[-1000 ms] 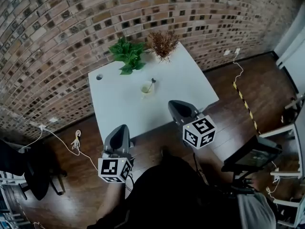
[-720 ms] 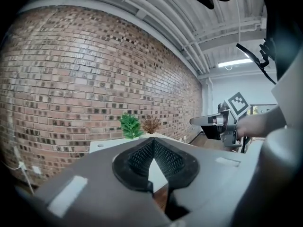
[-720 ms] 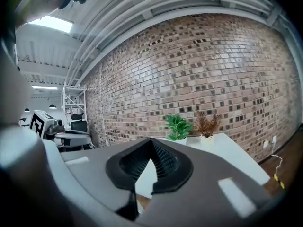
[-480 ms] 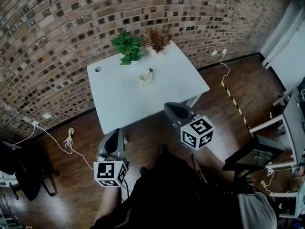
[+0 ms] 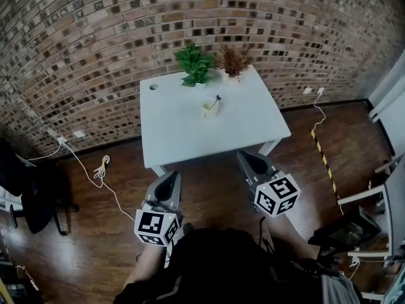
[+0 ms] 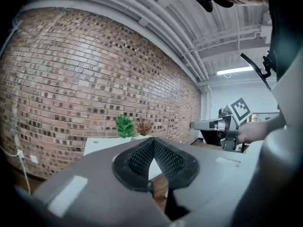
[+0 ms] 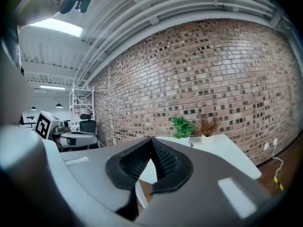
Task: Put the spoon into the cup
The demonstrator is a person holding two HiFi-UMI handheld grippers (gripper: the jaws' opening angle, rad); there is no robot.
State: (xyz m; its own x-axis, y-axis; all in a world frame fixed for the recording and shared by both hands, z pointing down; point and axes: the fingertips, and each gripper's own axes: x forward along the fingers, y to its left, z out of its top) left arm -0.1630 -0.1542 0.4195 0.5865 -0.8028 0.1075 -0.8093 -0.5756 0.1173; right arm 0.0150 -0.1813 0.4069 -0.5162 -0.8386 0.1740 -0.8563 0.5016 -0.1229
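Right gripper (image 5: 243, 156) hovers just short of table (image 5: 183, 125) edge.

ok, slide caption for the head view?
Left gripper and right gripper shut and empty, short of the white table; spoon stands in the cup.

I hold my left gripper (image 5: 171, 178) out ahead of me, its jaws pressed together with nothing between them; my right gripper (image 5: 245, 156) sits to its right, well apart and slightly farther forward, jaws likewise together and empty; both point forward, nearly level; my left forearm (image 5: 143, 270) trails behind its gripper's marker cube (image 5: 155, 227).
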